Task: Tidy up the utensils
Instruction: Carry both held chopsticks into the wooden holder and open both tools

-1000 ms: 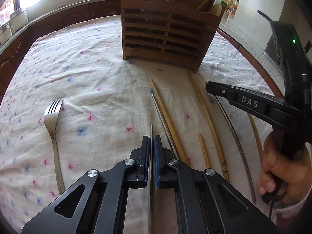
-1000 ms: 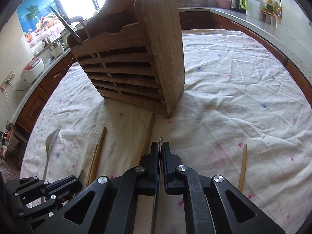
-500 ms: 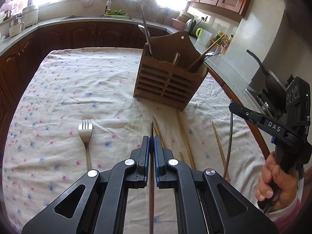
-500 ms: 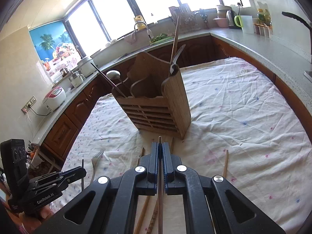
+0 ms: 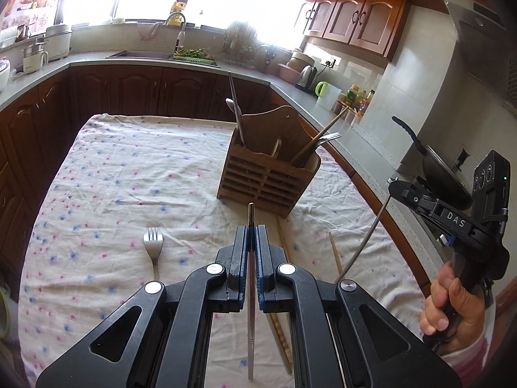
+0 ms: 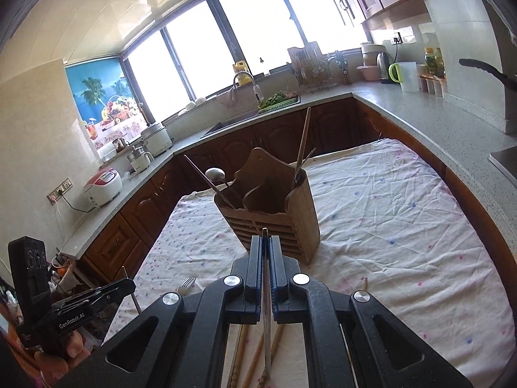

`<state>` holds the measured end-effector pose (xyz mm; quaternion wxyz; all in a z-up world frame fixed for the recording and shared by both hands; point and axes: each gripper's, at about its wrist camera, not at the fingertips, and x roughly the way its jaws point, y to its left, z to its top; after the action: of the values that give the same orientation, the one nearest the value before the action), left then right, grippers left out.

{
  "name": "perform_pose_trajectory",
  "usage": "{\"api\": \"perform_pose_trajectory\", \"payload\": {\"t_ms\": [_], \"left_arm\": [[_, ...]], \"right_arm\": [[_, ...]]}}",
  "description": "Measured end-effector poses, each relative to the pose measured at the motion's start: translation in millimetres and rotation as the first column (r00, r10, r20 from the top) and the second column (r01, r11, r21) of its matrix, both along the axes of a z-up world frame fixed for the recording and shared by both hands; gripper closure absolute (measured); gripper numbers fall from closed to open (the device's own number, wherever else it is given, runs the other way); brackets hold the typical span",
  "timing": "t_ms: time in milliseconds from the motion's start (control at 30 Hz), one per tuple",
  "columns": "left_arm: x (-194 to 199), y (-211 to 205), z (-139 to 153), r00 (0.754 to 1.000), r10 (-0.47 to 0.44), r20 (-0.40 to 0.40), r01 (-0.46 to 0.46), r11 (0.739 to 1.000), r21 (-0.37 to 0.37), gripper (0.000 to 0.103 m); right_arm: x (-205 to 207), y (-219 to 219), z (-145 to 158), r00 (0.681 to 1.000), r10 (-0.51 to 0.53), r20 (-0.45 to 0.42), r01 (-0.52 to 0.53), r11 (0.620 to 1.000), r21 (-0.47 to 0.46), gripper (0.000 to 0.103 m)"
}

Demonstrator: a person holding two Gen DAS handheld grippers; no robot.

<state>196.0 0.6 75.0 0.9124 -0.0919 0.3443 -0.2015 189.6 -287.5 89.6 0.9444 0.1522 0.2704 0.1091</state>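
My left gripper [image 5: 251,229] is shut on a thin metal chopstick [image 5: 250,258] whose tip pokes out ahead of the jaws. It hangs above the flowered tablecloth [image 5: 135,174], short of the slatted wooden utensil holder [image 5: 268,177]. My right gripper [image 6: 265,238] is shut on a second metal chopstick [image 6: 265,291] and points at the same holder [image 6: 284,207]. In the left wrist view that gripper [image 5: 395,187] is up at the right, its chopstick [image 5: 365,242] dangling. A fork [image 5: 153,245] and wooden chopsticks [image 5: 334,252] lie on the cloth.
The holder has a spoon [image 6: 215,173], a fork and chopsticks standing in it. More wooden chopsticks [image 6: 240,352] lie under my right gripper. A counter with a sink [image 5: 142,54], kettle [image 5: 307,76] and a frying pan [image 5: 433,165] wraps around the table.
Both grippers have risen well above the cloth and tipped up, each still shut on its metal chopstick. The holder now looks smaller and farther off.
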Motion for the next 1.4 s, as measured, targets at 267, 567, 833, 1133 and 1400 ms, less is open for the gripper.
{"api": "perform_pose_trajectory", "payload": {"t_ms": [267, 567, 833, 1133, 1400], "left_arm": [[0.2, 2.3, 12.9, 0.999, 0.014, 0.037, -0.014, 1.000, -0.012, 0.099], [10.7, 0.9, 32.1, 0.996, 0.030, 0.088, -0.028, 0.999, -0.020, 0.099], [31.3, -2.4, 63.2, 0.986, 0.044, 0.161, -0.040, 0.999, -0.031, 0.099], [70.6, -7.8, 108.7, 0.960, 0.076, 0.269, -0.060, 0.996, -0.068, 0.099], [110.6, -31.2, 139.2, 0.934, 0.085, 0.346, -0.067, 0.996, -0.063, 0.099]], "right_arm": [[-3.5, -1.5, 12.0, 0.999, -0.007, 0.037, 0.007, 1.000, 0.004, 0.099], [1.2, -3.9, 25.4, 0.997, -0.016, 0.075, 0.015, 1.000, 0.008, 0.099], [17.0, -9.6, 46.2, 0.992, -0.030, 0.126, 0.029, 1.000, 0.010, 0.099], [50.9, -17.1, 83.0, 0.973, -0.073, 0.218, 0.072, 0.997, 0.013, 0.099], [87.9, -18.4, 100.7, 0.957, -0.102, 0.272, 0.110, 0.994, -0.015, 0.099]]}}
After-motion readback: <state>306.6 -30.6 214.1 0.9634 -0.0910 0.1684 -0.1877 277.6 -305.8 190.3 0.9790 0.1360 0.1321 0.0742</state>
